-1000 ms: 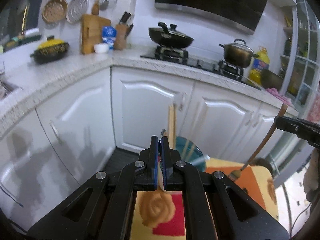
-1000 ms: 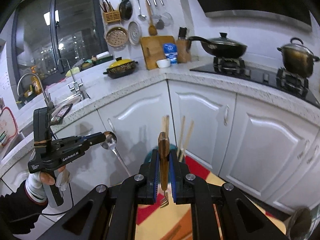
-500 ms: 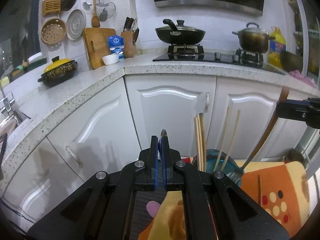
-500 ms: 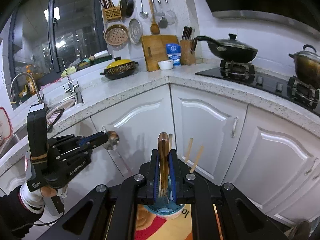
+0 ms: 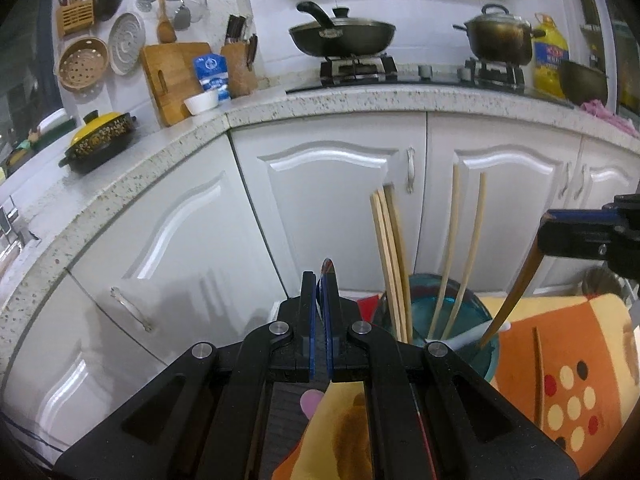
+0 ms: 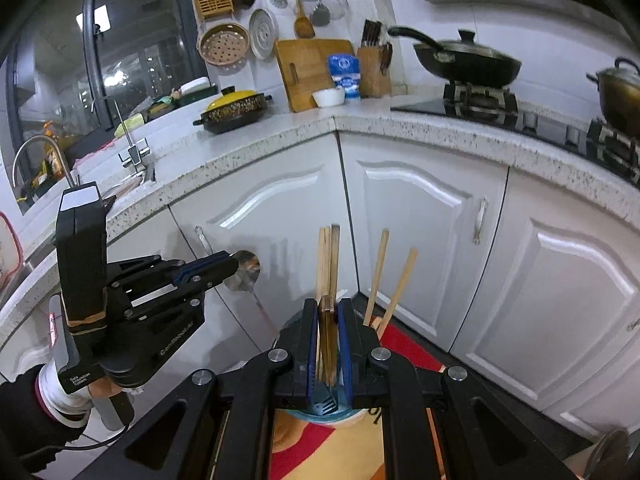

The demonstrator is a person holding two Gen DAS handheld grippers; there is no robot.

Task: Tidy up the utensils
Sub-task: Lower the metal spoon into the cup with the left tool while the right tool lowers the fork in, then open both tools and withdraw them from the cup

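Note:
My left gripper is shut on a metal spoon; the spoon's bowl points up and shows edge-on between the pads in the left wrist view. My right gripper is shut on the wooden handle of a fork, whose metal tines hang down into a teal utensil cup. In the left wrist view the right gripper sits at the right with the brown handle slanting into the cup. Several wooden chopsticks stand in the cup. The left gripper is left of the cup.
The cup stands on an orange, yellow and red patterned mat with another wooden stick lying on it. White cabinet doors and a speckled counter are behind. A wok and pot sit on the stove.
Both grippers have come nearer the cup. The right gripper has lowered the fork so its tines now sit inside the cup. The left gripper still holds the spoon beside it.

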